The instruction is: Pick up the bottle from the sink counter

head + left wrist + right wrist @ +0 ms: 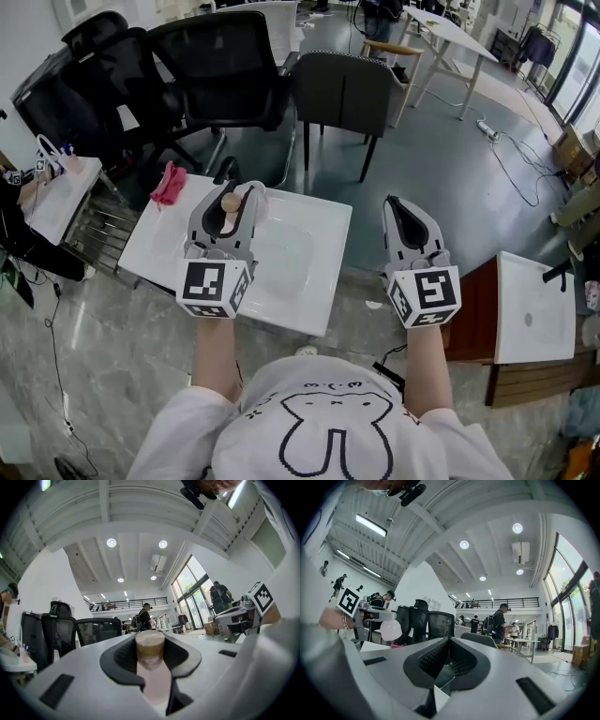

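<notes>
Above the sink (302, 267), level left gripper (236, 193) grips bottle (230, 202).

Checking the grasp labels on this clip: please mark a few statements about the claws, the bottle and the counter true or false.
1. The left claw is clamped on the bottle. True.
2. The right claw stands wide open. False: it is shut, with nothing in it.
3. A pink cloth lies on the sink counter. True.
4. The bottle's cap is black. False: it is light brown.
</notes>
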